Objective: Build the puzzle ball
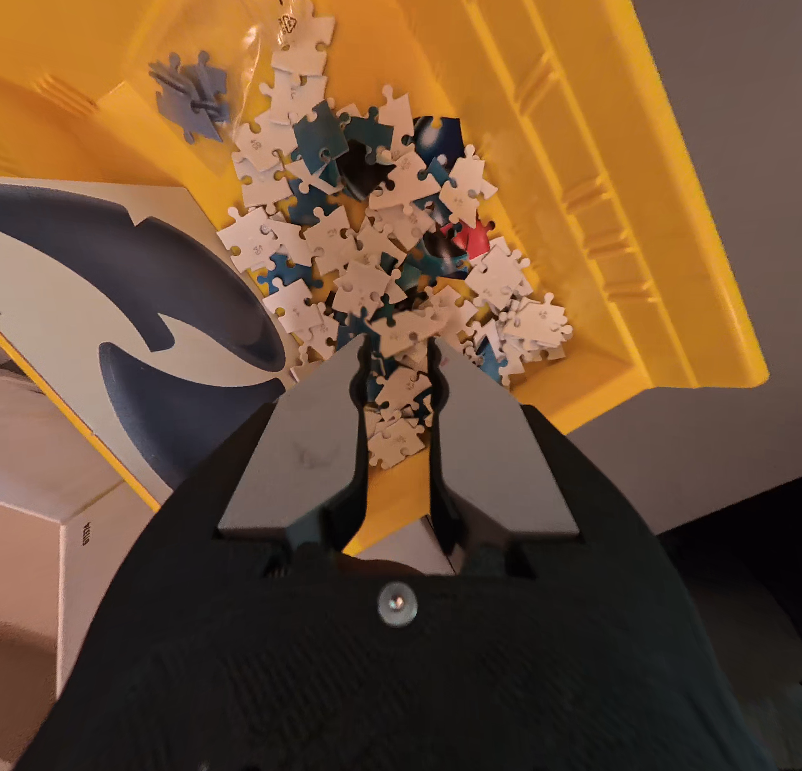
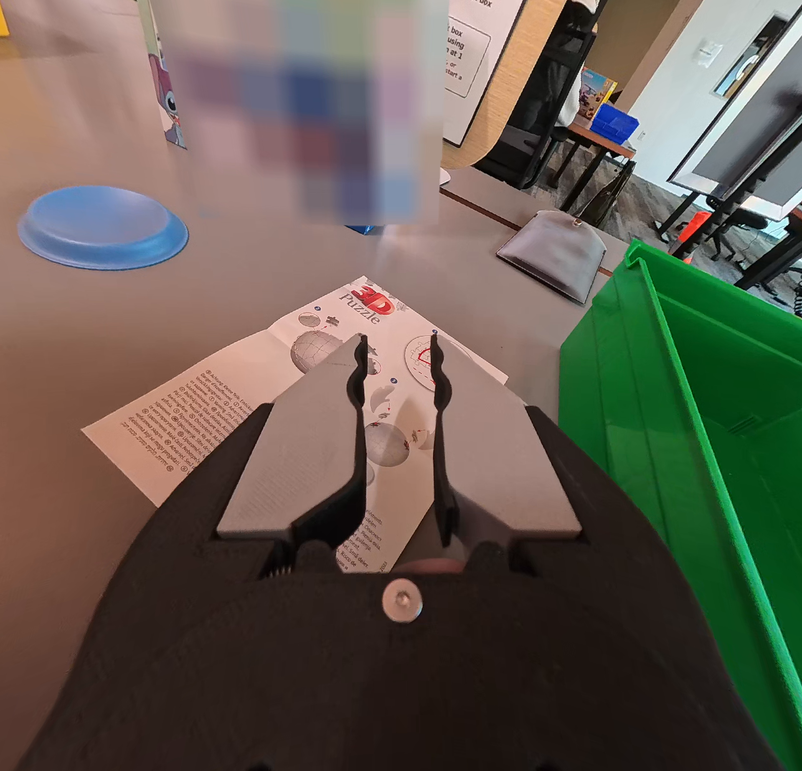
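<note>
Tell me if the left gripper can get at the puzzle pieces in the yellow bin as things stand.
Probably yes. The left gripper is open, right at the puzzle pieces piled loose in the yellow bin, with nothing between the fingers and the pile.

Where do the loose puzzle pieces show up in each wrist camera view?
Left wrist view: puzzle pieces heaped in the yellow bin, centre frame, reaching the tips of the left hand-held gripper.
Right wrist view: not in it.
Shared landmark: the grey tabletop; the yellow sliver at the far left edge may be the same bin.
</note>
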Demonstrator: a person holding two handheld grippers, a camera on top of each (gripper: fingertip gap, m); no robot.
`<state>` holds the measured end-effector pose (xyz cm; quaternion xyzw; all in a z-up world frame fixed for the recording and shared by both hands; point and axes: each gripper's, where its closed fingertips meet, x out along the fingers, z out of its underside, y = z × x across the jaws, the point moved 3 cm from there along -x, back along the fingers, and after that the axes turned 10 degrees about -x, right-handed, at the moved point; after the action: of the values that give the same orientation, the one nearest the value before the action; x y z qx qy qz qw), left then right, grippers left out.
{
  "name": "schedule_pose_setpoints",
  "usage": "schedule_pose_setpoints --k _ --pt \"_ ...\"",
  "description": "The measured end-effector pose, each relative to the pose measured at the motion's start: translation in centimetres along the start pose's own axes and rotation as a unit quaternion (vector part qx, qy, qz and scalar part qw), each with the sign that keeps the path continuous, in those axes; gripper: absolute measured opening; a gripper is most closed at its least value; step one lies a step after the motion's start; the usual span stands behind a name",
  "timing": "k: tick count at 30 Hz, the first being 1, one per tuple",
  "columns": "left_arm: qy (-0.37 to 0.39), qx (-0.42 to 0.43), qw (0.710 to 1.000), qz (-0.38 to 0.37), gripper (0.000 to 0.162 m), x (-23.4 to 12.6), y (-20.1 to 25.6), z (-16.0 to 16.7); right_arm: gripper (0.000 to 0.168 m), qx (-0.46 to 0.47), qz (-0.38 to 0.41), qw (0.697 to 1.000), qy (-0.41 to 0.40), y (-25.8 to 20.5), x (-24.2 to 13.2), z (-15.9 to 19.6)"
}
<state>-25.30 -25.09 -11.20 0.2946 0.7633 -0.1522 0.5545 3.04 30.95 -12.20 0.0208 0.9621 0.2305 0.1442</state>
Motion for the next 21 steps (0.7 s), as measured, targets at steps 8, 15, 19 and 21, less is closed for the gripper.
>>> schedule_pose_setpoints --k 8,15,19,21 --pt "0.022 -0.02 1.0 -0.004 0.029 -1.2 0.9 1.3 0.027 0.009 -0.01 1.0 0.026 -0.4 -0.4 -0.7" --pt "0.073 -0.045 0.996 -0.036 0.037 -4.7 3.7 5.1 0.04 -0.001 -0.105 0.992 0.068 -4.8 -0.4 -4.0" --pt "0.099 -0.063 0.991 -0.06 0.043 -6.5 4.9 7.6 0.05 -0.032 -0.171 0.982 0.067 -7.8 0.1 -6.7" --pt "0.115 -0.07 0.989 -0.066 0.045 -7.0 5.3 8.7 0.055 -0.043 -0.207 0.975 0.062 -9.3 0.7 -8.0"
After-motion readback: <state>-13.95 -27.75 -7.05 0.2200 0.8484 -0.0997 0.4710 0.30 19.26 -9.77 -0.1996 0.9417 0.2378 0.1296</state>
